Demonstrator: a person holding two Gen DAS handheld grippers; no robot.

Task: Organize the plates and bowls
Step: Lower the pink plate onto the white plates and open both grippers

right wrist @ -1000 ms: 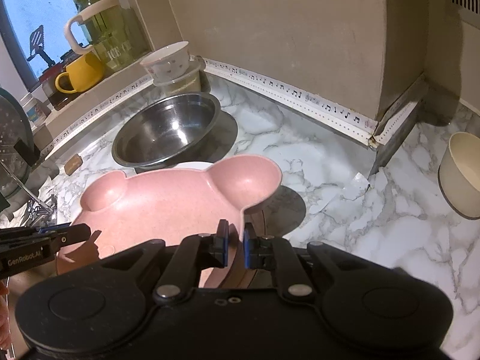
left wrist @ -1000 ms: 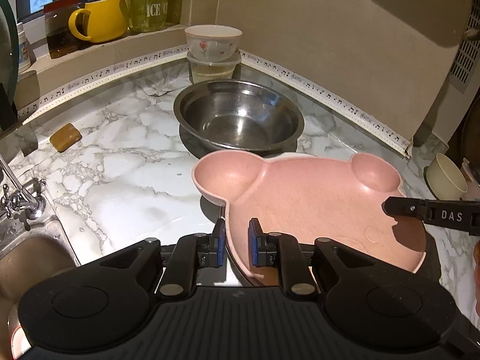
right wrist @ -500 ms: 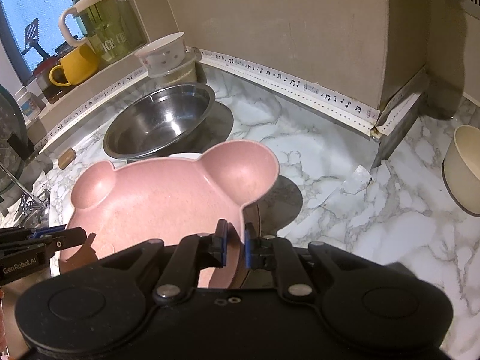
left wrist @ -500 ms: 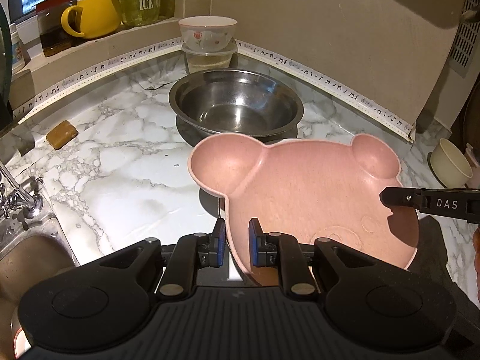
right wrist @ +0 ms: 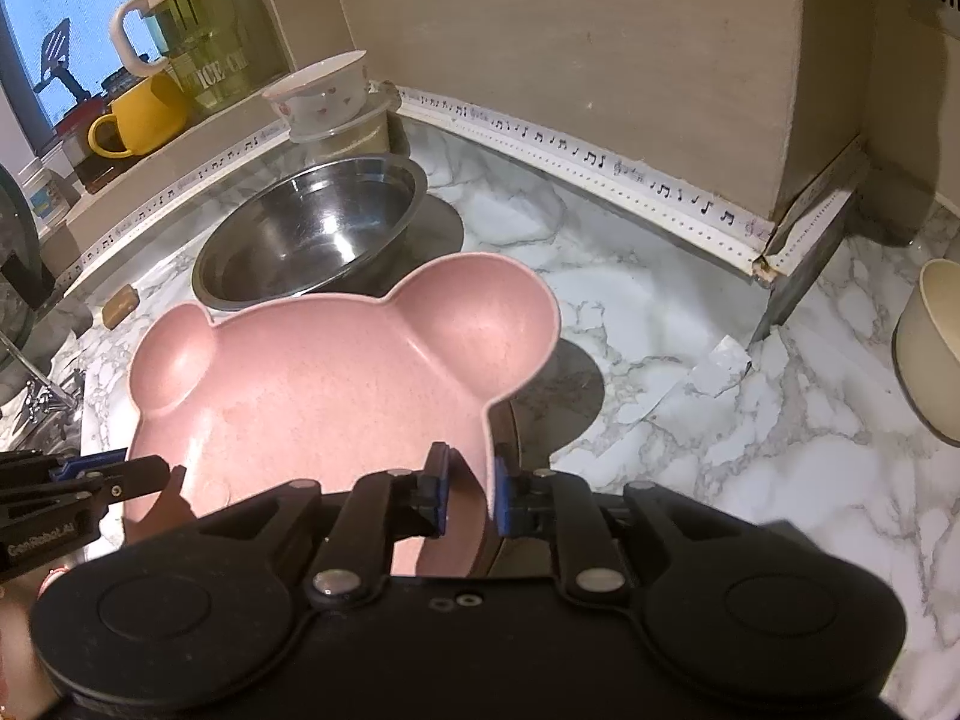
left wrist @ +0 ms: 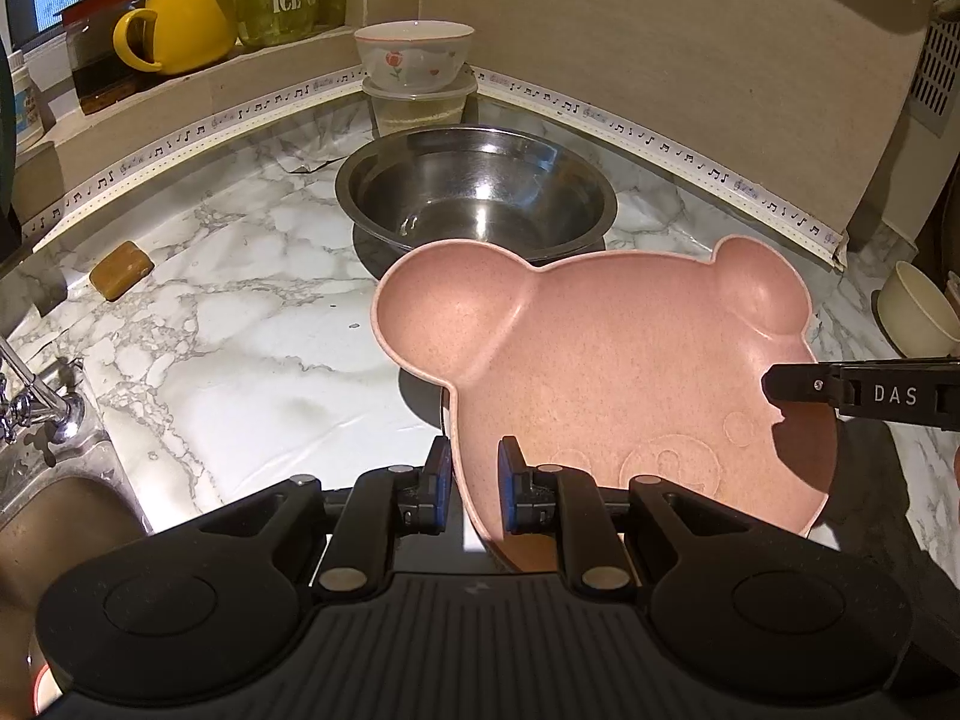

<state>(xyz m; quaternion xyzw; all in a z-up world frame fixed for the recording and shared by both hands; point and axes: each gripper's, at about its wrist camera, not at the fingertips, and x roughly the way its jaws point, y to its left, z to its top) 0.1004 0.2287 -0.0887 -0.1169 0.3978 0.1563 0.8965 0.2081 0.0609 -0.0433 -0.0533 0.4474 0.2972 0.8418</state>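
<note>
While both sets of tongs share the load, these lines run from left to right
Left tongs (left wrist: pixel 471 495): nearly closed, pads clamped on the near-left rim of the pink bear plate (left wrist: pixel 606 360)
Plate's place: low over the marble bench (left wrist: pixel 240 336), just in front of the steel bowl (left wrist: pixel 474 192), its shadow close beneath
Right tongs (right wrist: pixel 471 495): jaws have just been opening; the plate's right rim sits between the pads with a gap showing
Meaning: I judge the plate is being set down and released; left grip not yet let go
</note>
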